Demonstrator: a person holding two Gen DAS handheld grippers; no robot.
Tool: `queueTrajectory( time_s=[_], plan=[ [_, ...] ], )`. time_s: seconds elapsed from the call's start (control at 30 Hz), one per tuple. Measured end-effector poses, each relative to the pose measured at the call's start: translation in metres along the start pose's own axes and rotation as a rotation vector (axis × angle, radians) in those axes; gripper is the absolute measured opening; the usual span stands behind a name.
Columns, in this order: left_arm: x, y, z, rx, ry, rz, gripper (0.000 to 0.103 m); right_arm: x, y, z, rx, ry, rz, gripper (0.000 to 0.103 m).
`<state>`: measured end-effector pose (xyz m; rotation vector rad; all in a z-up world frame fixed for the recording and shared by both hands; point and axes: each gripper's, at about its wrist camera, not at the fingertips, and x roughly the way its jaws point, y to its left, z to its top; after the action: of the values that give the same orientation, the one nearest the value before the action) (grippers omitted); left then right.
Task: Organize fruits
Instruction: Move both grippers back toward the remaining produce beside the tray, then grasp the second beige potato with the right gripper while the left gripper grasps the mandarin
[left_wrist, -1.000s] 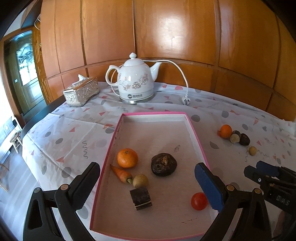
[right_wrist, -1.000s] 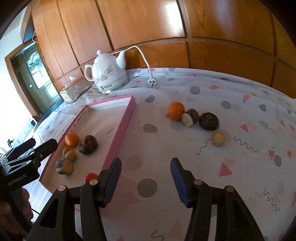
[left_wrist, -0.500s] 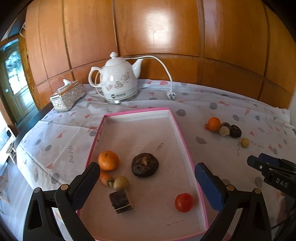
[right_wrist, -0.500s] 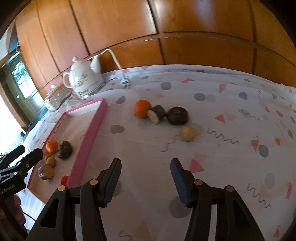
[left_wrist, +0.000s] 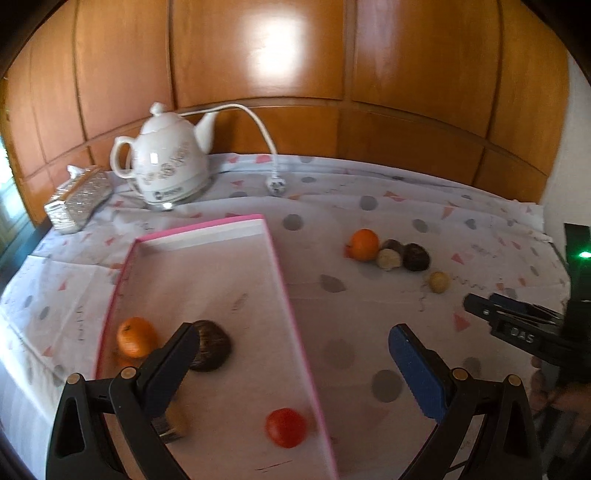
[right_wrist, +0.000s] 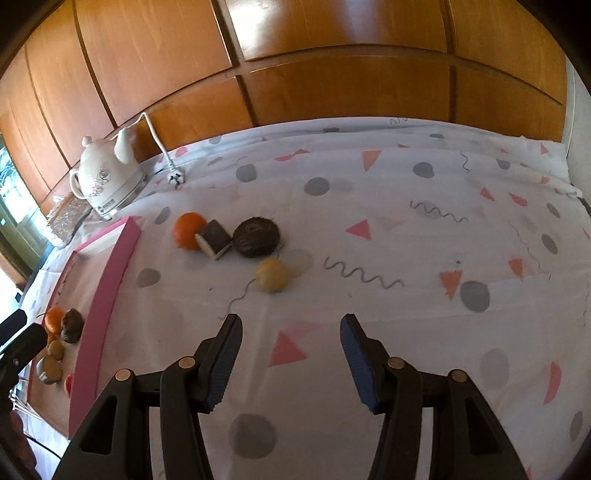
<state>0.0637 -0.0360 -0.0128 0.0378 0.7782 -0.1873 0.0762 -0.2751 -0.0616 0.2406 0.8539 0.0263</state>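
Both hand-held grippers are hovering released and gripping nothing: the left hand-held gripper (left_wrist: 291, 354) is hanging over the right rim of the pink tray (left_wrist: 286, 280), and the right hand-held gripper (right_wrist: 290, 332) is hanging over the cloth-covered bench (right_wrist: 406, 236). An orange (right_wrist: 188, 230), a dark block (right_wrist: 216, 238), a dark round fruit (right_wrist: 256, 232) and a pale yellow fruit (right_wrist: 271, 275) are lying on the cloth right of the tray. Another orange (left_wrist: 135, 336) and a tomato (left_wrist: 286, 427) are sitting inside it.
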Motion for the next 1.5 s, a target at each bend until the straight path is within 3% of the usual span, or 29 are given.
queueTrajectory(
  time_s=[0.13,0.4,0.47,0.6,0.8,0.93,1.4,1.5],
  plan=[
    [0.007,-0.006,0.004,-0.005,0.020,-0.035,0.103,0.007,0.004,0.006,-0.026,0.003,-0.001,0.046],
    [0.019,-0.005,0.018,-0.066,0.048,-0.077,0.101,0.030,0.021,0.022,-0.091,0.017,0.008,0.046],
    [0.028,-0.008,0.024,-0.058,0.069,-0.086,0.096,0.035,0.023,0.025,-0.104,0.020,0.001,0.046],
    [0.047,-0.016,0.033,-0.049,0.116,-0.124,0.075,0.046,0.022,0.027,-0.113,0.037,-0.014,0.046],
    [0.076,-0.024,0.049,-0.081,0.160,-0.169,0.057,0.055,0.017,0.025,-0.111,0.053,-0.004,0.031],
    [0.094,-0.032,0.060,-0.087,0.172,-0.170,0.050,0.057,0.016,0.026,-0.126,0.044,-0.002,0.025],
    [0.161,-0.042,0.090,-0.203,0.239,-0.193,0.049,0.056,0.009,0.025,-0.131,0.034,0.001,0.026],
    [0.177,-0.040,0.086,-0.244,0.286,-0.221,0.040,0.057,0.009,0.025,-0.129,0.036,0.003,0.026]
  ],
)
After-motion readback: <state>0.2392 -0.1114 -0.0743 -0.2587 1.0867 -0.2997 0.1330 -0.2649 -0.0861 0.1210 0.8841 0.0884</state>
